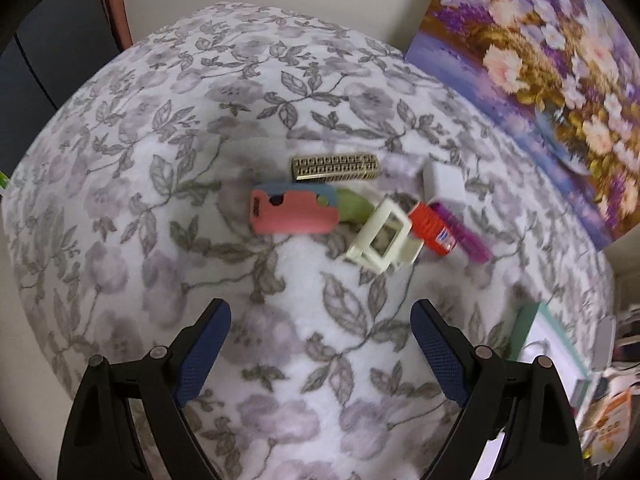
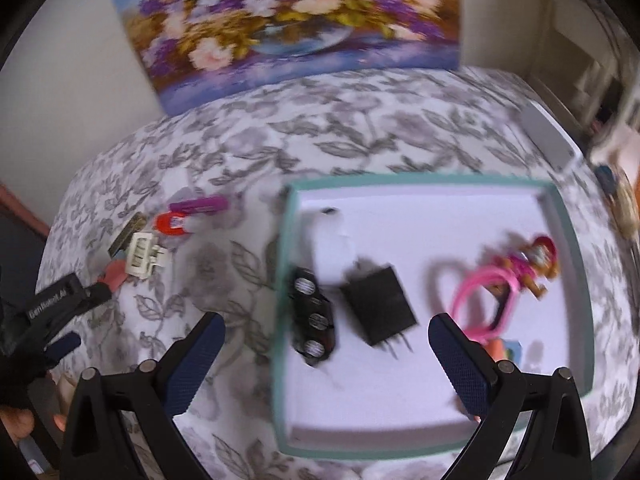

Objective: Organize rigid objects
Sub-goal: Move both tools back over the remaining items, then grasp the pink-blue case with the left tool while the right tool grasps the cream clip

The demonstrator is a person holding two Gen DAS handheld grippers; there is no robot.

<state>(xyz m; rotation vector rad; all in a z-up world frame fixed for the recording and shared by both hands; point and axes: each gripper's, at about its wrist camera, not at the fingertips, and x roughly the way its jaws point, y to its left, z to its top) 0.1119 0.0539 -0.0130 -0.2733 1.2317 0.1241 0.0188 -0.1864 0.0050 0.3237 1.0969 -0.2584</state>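
Rigid objects sit in two groups on the floral-cloth desk (image 1: pixel 160 208): loose cluster and stuff already in the tray.

L tool (image 1: pixel 320 344): I see jaws spread wide, nothing btwn pads, hanging over bare cloth. Ahead of it, the cluster: pink phone-case-like piece (image 1: pixel 294 216) w/ green item (image 1: pixel 354 210) poking out from behind it, gold patterned bar (image 1: pixel 335 167) just beyond, cream square clip (image 1: pixel 384 236) to the right, touching a red/orange item (image 1: pixel 434 230) and a purple stick (image 1: pixel 466 236). White block (image 1: pixel 444 178) just behind those. Flower painting (image 1: pixel 540 80) leans at the wall.

R tool (image 2: pixel 324 344): also wide open, empty, over the left part of the teal-rimmed tray (image 2: pixel 432 179). Inside tray: black piece w/ three silver discs (image 2: pixel 314 316) by the left wall, black square component w/ pins (image 2: pixel 380 304) beside it, pink loop w/ a charm (image 2: pixel 504 280) further right. Frame's blurry, finer detail I can't tell. L tool shows at far left of this view, near the cluster.
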